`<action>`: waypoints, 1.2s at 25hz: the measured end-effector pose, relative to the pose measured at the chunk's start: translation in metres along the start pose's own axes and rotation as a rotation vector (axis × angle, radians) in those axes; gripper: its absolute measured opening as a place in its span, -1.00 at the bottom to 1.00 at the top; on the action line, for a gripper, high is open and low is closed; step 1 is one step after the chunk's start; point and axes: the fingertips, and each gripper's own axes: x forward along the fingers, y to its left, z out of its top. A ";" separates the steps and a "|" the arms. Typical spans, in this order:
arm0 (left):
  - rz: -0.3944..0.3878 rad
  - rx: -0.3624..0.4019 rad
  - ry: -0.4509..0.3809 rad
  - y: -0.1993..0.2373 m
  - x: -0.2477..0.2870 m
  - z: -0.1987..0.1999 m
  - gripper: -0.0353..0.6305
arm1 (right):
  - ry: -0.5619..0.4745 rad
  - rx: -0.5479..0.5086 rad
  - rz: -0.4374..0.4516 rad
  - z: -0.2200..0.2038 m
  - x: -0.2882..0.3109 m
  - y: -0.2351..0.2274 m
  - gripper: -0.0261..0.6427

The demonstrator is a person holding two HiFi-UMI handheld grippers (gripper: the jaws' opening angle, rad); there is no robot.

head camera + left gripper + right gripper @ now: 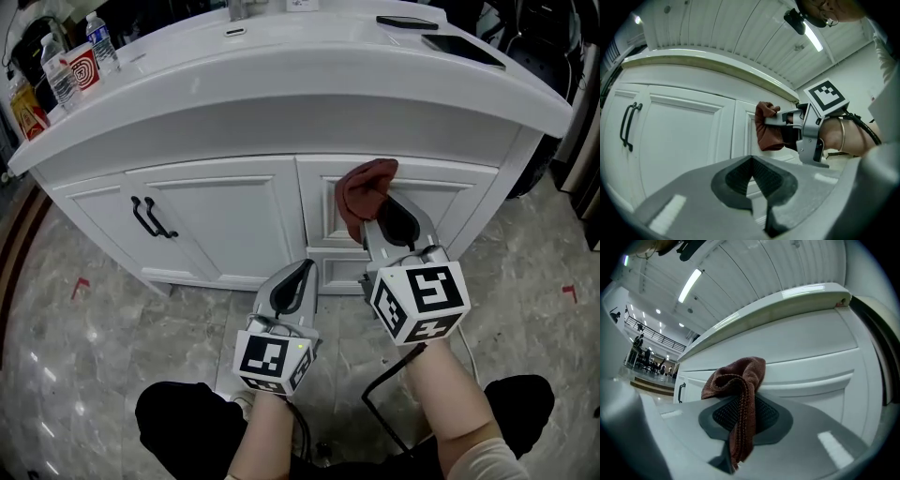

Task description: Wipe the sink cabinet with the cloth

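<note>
**Obscured areas.** The sink cabinet (225, 225) was cut off at the bottom by the person's forearms. The countertop (309, 80) overhang shaded the top of the cabinet's front. The lower tail of the cloth (740, 390) disappeared between the right gripper (740, 411) jaws. No view confirmed how firmly the cloth bore on the panel.

**Gripper state.** The right gripper was clamped on the cloth, with the fabric trapped between its pads. The left gripper (751, 161) was clenched with nothing between its pads. It was held low, apart from the cabinet front and beside the right gripper.

**Cloth position and axis.** The cloth lay at the upper edge of the right-hand panel, just under the countertop overhang. Its long axis ran along the jaws. The bunched free end pointed towards the cabinet face and drooped down it.

**Materials.** The cloth was reddish-brown with a looped, knitted texture. The cabinet was smooth white with recessed rectangular panels, and the left door carried two black bar handles (150, 217). The countertop was glossy white with a curved front edge. The gripper pads were black and grid-textured, set in grey bodies.
</note>
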 end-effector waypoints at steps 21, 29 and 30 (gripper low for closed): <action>-0.158 -0.020 0.030 -0.075 0.024 -0.022 -0.89 | -0.009 -0.012 -0.320 0.021 -0.089 -0.141 -0.66; -0.128 -0.002 0.026 -0.061 0.014 -0.021 -0.89 | -0.012 0.003 -0.253 0.001 -0.085 -0.094 -0.66; -0.113 0.001 0.024 -0.056 0.012 -0.021 -0.89 | -0.013 0.004 -0.202 -0.002 -0.077 -0.074 -0.66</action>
